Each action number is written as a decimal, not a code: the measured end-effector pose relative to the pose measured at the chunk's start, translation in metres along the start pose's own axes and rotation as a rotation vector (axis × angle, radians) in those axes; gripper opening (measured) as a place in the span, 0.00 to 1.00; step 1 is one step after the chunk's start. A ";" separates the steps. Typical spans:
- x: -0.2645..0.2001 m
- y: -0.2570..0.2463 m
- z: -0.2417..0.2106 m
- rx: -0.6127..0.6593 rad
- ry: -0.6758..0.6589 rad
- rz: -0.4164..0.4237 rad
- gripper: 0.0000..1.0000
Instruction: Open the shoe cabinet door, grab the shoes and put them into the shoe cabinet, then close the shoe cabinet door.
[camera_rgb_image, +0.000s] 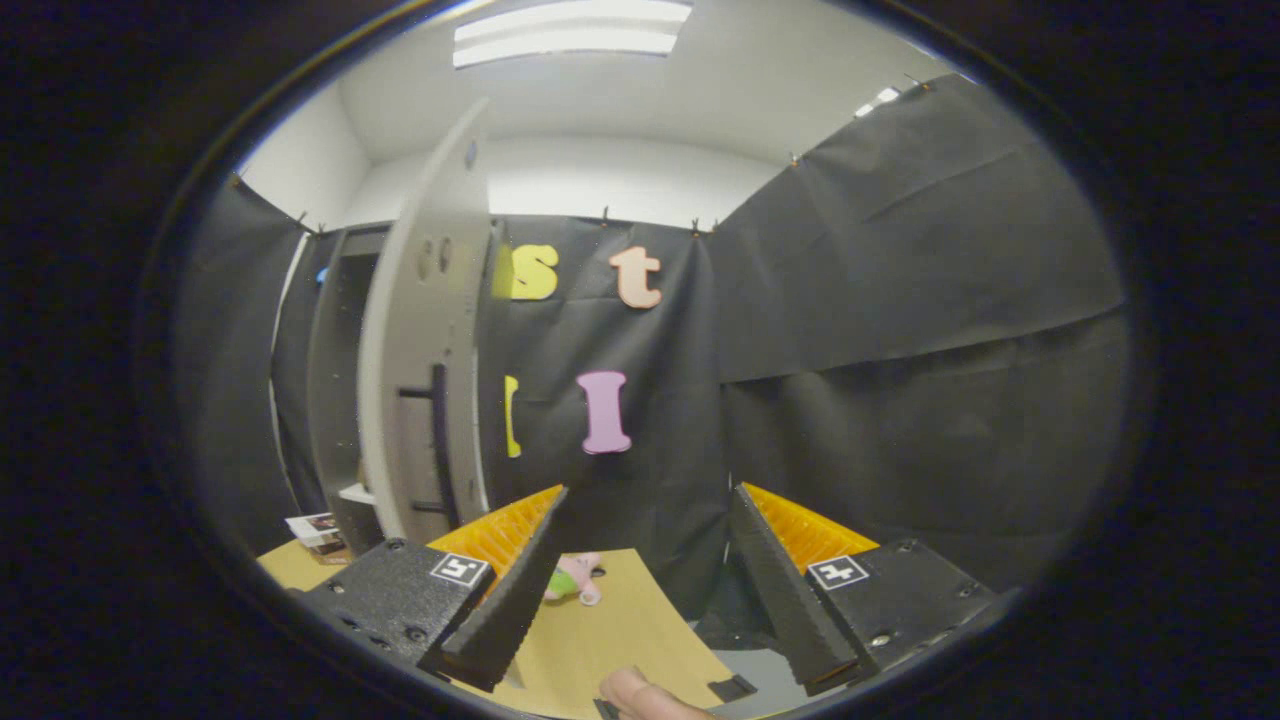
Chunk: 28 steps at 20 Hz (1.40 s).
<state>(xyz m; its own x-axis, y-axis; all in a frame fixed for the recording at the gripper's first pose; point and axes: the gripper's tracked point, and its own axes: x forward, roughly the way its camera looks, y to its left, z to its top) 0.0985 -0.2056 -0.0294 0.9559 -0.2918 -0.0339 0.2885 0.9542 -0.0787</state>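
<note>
The shoe cabinet (340, 400) stands beyond my left finger, a tall dark unit with its grey door (425, 350) swung open toward me, edge-on. A black handle (438, 440) runs down the door's face. Inside the cabinet a pale shelf edge (355, 493) shows low down. A small pink and green shoe (575, 578) lies on the tan tabletop (610, 630) just ahead of my left finger. My gripper (640, 570) is open with nothing between its fingers, held above the table.
A small printed box (320, 532) sits on the table at the cabinet's foot. A person's fingertip (640, 692) shows under the gripper at the table's near edge. Black cloth walls close the space ahead and to the right.
</note>
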 end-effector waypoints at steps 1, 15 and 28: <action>0.020 -0.007 -0.006 -0.013 -0.004 -0.019 1.00; 0.071 0.112 -0.080 -0.003 0.183 0.295 1.00; 0.034 0.232 -0.098 -0.044 0.241 0.431 0.93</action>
<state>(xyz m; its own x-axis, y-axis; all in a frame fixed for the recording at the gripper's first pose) 0.1923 -0.0006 -0.1462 0.9461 0.1170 -0.3019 -0.1379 0.9892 -0.0488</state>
